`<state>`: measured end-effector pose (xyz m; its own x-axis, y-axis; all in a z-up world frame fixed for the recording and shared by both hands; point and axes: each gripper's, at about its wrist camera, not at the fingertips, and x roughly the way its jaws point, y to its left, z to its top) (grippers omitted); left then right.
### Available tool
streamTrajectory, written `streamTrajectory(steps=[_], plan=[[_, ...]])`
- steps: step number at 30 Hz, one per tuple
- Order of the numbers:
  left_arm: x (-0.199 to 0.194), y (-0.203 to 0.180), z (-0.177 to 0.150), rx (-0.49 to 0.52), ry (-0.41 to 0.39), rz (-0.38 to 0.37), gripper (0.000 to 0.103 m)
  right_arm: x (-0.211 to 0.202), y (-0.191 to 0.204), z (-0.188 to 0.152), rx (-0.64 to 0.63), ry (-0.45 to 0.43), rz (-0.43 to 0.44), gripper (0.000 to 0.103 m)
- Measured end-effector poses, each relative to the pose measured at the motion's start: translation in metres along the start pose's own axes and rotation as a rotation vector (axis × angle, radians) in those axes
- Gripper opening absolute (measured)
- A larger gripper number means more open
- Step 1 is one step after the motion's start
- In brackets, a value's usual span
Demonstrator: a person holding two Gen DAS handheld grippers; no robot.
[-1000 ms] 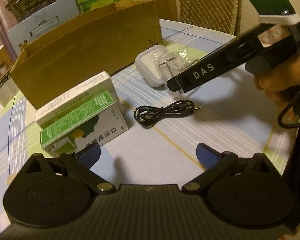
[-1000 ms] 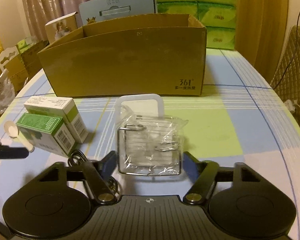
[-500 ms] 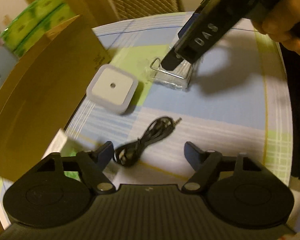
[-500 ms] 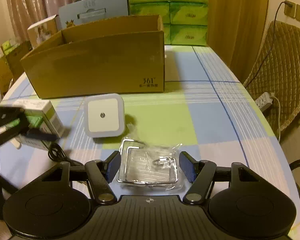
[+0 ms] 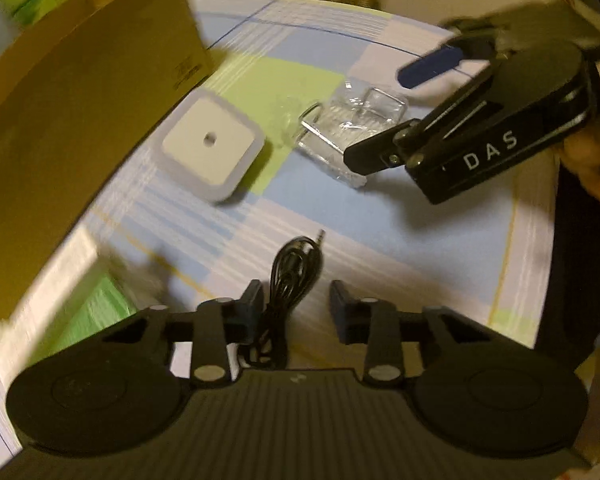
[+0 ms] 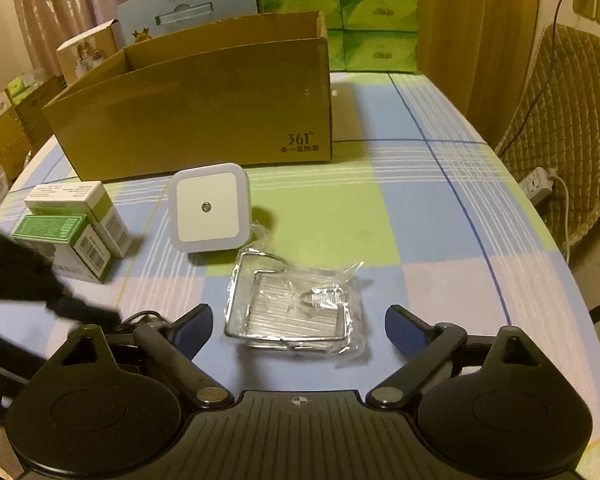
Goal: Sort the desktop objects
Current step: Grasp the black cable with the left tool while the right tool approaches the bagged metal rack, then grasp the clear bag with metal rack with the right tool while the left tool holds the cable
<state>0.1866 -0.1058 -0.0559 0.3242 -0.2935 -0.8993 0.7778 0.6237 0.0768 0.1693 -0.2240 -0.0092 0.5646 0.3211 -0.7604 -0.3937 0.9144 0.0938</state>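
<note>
A coiled black audio cable (image 5: pixel 290 280) lies on the checked tablecloth between the fingers of my left gripper (image 5: pixel 296 310), which is open around it. A metal wire rack in a clear bag (image 6: pixel 296 306) lies just ahead of my open right gripper (image 6: pixel 300 326), untouched; it also shows in the left wrist view (image 5: pixel 352 136). A white square night light (image 6: pixel 208 208) sits beyond it, and also shows in the left wrist view (image 5: pixel 212 146). Two green-and-white medicine boxes (image 6: pixel 76 228) stand at the left. The right gripper (image 5: pixel 400 112) shows in the left wrist view.
A long open cardboard box (image 6: pixel 204 108) stands across the back of the table. Green tissue packs (image 6: pixel 372 12) and more boxes are stacked behind it. A padded chair (image 6: pixel 568 136) and a power strip (image 6: pixel 538 184) are off the right table edge.
My left gripper has swung right from the medicine boxes and come down over the cable, fingers narrowing. My right gripper has pulled back, dragging the bagged rack off the night light, then opened wide.
</note>
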Motion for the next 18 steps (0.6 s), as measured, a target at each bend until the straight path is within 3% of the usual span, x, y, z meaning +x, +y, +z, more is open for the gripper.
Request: streamTrajectory(steps=[4,10,14,18], plan=[[-0.012,-0.007,-0.025,-0.193,-0.018,0.000,0.017,0.000,0.004,-0.003,-0.010,-0.003,0.005,0.092],[-0.030,-0.008,-0.067,-0.443,-0.118,0.057,0.015,0.000,0.011,-0.006,-0.022,-0.007,0.005,0.092],[-0.029,-0.018,-0.067,-0.398,-0.165,0.113,0.018,-0.001,0.013,-0.009,-0.022,-0.024,-0.007,0.092],[-0.026,-0.019,-0.066,-0.369,-0.206,0.113,0.026,0.001,0.012,-0.014,0.010,-0.020,-0.004,0.092]])
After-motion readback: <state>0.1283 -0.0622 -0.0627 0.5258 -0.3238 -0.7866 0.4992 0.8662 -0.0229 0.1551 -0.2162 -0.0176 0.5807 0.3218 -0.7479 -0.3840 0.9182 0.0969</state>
